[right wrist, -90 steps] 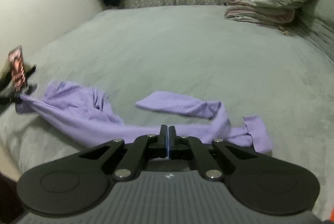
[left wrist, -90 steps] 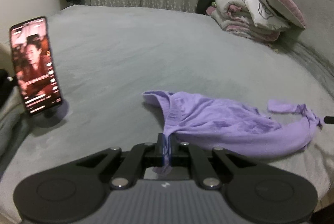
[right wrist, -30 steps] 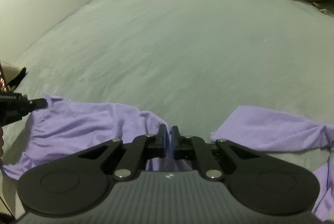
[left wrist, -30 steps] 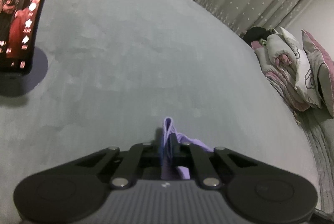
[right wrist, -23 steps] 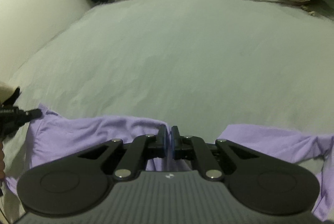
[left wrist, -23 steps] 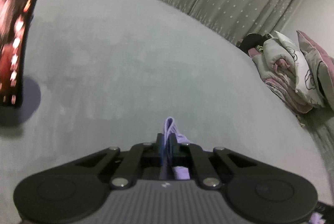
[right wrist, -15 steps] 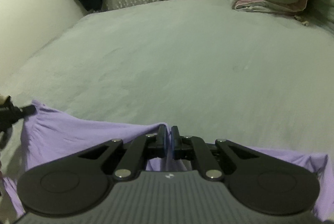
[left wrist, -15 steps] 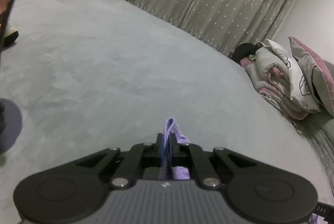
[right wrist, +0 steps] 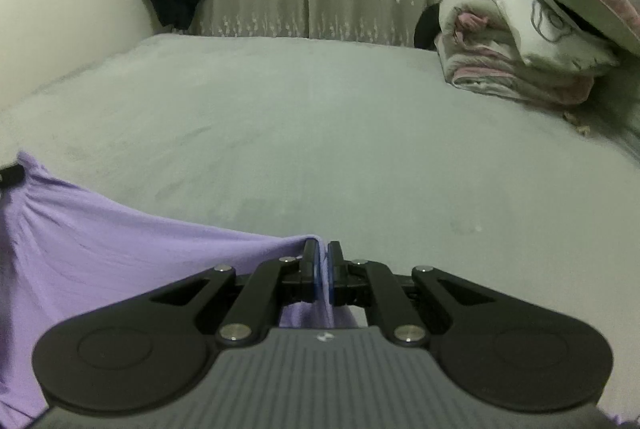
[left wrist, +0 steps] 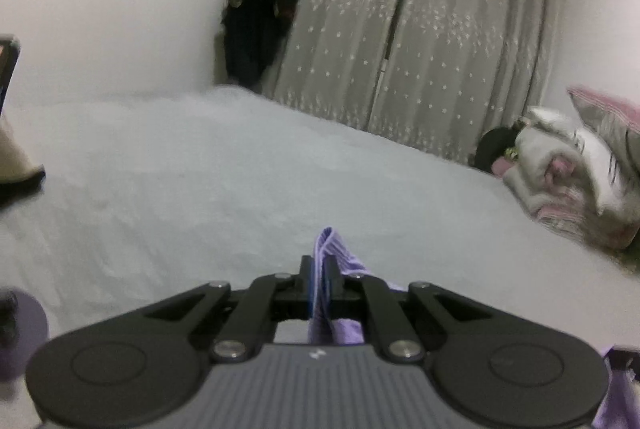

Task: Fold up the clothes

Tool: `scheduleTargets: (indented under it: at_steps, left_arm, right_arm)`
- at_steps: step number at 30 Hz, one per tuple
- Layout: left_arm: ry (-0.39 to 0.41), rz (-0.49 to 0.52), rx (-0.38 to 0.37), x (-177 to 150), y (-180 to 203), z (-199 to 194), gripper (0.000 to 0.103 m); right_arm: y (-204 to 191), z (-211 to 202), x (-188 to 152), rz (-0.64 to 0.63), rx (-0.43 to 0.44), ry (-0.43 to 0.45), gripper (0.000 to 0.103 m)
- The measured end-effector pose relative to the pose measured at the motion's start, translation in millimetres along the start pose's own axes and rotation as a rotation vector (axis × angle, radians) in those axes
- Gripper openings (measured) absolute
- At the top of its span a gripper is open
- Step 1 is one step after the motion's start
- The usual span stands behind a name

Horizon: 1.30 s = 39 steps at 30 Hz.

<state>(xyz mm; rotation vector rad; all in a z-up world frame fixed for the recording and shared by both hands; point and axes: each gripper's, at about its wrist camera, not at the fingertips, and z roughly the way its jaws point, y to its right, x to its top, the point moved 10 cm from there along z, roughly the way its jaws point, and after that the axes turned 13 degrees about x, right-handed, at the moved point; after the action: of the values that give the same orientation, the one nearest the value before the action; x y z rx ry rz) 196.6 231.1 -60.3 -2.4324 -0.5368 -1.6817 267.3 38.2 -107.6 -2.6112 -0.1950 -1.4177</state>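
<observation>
Both grippers: left gripper (left wrist: 319, 279), right gripper (right wrist: 323, 269) clamp purple garment (right wrist: 120, 241); no legible writing.

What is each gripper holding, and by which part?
Both hold the purple garment: the left gripper and right gripper each pinch a fold along its edge; which part of it cannot be told.

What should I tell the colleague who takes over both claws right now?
Left claw: shut on the purple garment, pinching one edge.
Right claw: shut on another edge of the same garment.
The cloth hangs spread between the two claws, above the near edge of the grey bed.
Done: garment picked up and spread.
Left: lay it flat on the bed and make all the folds.
</observation>
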Motion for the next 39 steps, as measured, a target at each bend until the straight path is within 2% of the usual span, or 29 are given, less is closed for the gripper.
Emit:
scheduleTargets:
  at_steps: [4, 8, 9, 10, 11, 12, 14, 19, 26, 29, 34, 39]
  left_arm:
    - [-0.069, 0.078, 0.025, -18, 4, 15, 0.007]
    - [-0.175, 0.038, 0.018, -30, -5, 27, 0.011]
    - [-0.188, 0.018, 0.011, -29, -8, 27, 0.014]
    - [-0.197, -0.001, 0.006, -28, -11, 25, 0.016]
    - [-0.204, -0.018, 0.002, -26, -13, 23, 0.024]
    - [-0.210, -0.036, -0.001, -24, -15, 20, 0.032]
    - [-0.229, -0.071, -0.011, -21, -20, 15, 0.037]
    - [-0.339, -0.135, -0.034, -35, -23, 5, 0.038]
    - [-0.429, -0.114, -0.008, -55, -52, -23, 0.038]
    - [-0.485, -0.134, -0.020, -63, -70, -38, 0.038]
    - [-0.578, -0.226, -0.080, -74, -94, -67, 0.038]
    - [-0.691, -0.393, -0.155, -86, -104, -80, 0.038]
  right_arm:
    - [2, 19, -19, -0.015, -0.028, -0.039, 0.005]
    - [8, 28, -30, -0.007, -0.033, -0.070, 0.006]
    - [8, 28, -31, -0.014, -0.035, -0.069, 0.009]
    - [9, 24, -28, -0.014, -0.030, -0.070, 0.021]
    - [9, 20, -27, -0.008, -0.030, -0.072, 0.028]
    - [11, 13, -25, 0.001, -0.023, -0.069, 0.031]
    - [8, -5, -23, 0.010, 0.008, -0.055, 0.040]
    - [-7, -45, -25, 0.012, 0.108, -0.057, 0.041]
    - [-52, -82, -53, -0.005, 0.306, -0.102, 0.048]
    - [-75, -91, -69, -0.064, 0.364, -0.124, 0.048]
    - [-97, -91, -84, -0.189, 0.378, -0.170, 0.048]
    - [-101, -84, -90, -0.227, 0.392, -0.196, 0.048]
